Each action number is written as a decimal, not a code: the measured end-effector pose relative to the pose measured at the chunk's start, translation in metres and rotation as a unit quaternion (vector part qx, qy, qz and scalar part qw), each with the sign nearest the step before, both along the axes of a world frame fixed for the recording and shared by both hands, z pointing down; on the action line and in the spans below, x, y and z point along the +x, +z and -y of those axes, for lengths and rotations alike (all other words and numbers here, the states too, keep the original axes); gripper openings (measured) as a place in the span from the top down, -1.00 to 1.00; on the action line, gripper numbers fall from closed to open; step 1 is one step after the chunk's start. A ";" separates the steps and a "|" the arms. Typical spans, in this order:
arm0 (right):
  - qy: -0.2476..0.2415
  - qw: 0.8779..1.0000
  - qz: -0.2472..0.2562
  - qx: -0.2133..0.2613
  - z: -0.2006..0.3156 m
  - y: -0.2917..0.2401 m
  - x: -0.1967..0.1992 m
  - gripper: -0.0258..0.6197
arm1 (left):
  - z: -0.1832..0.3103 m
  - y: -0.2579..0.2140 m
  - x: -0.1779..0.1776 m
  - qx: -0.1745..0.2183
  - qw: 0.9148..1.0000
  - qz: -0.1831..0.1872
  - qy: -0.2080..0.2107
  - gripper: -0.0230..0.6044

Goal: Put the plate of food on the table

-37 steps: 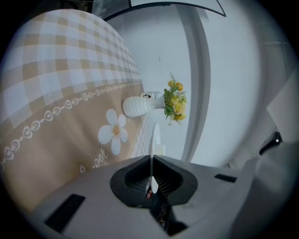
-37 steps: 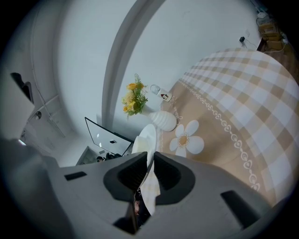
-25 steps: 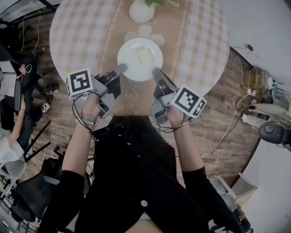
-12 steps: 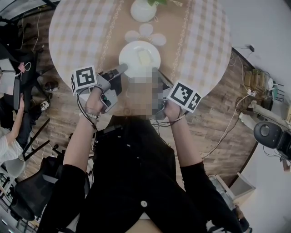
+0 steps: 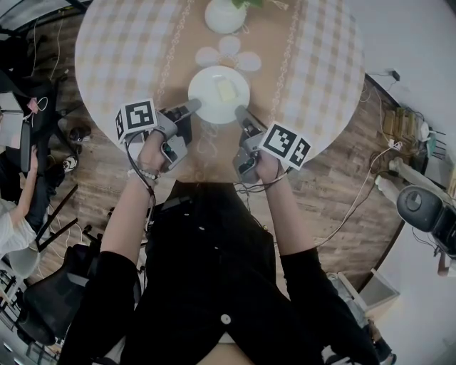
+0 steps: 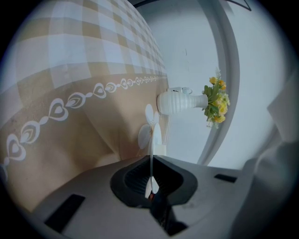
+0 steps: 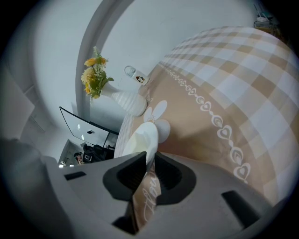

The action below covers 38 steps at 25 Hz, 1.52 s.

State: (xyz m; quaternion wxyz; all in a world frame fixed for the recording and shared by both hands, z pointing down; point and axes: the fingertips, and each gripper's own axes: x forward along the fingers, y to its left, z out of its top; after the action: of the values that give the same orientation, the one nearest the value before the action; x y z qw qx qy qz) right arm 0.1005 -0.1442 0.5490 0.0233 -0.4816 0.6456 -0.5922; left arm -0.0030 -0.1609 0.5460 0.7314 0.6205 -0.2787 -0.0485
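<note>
A white plate (image 5: pixel 219 94) with a pale yellow piece of food (image 5: pixel 225 90) is held level over the round table's checked cloth (image 5: pixel 128 43), near its front edge. My left gripper (image 5: pixel 194 105) pinches the plate's left rim and my right gripper (image 5: pixel 241 112) pinches its right rim. In the left gripper view the plate (image 6: pixel 151 163) shows edge-on as a thin white line between the left gripper's (image 6: pixel 151 179) jaws. In the right gripper view the plate (image 7: pixel 142 137) rim runs into the right gripper's (image 7: pixel 148 161) narrow jaw gap. Whether the plate touches the cloth cannot be told.
A white vase with yellow flowers (image 5: pixel 225 16) stands at the table's far side, with a white flower-shaped mat (image 5: pixel 229 53) just beyond the plate. The vase (image 6: pixel 182 101) shows in both gripper views. A seated person (image 5: pixel 14 214), chairs and cables lie around on the wooden floor.
Both grippers have moved forward over the table with the plate between them. The plate looks smaller, so lower and farther from my head.
</note>
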 end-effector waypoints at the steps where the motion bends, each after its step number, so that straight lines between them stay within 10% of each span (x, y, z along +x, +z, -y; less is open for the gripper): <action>1: -0.001 1.000 -0.002 -0.003 0.000 0.002 0.000 0.81 | 0.000 0.002 0.000 -0.002 1.000 0.002 0.000 0.90; 38: 0.001 0.997 -0.069 -0.038 -0.005 0.032 0.000 0.82 | -0.008 0.038 -0.006 -0.029 0.988 0.144 0.047 0.86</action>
State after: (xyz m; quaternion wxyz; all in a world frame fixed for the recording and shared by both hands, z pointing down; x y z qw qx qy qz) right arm 0.1005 -0.1392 0.5809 -0.0389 -0.5222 0.6221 -0.5820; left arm -0.0092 -0.1531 0.5842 0.7024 0.6123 -0.3533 0.0837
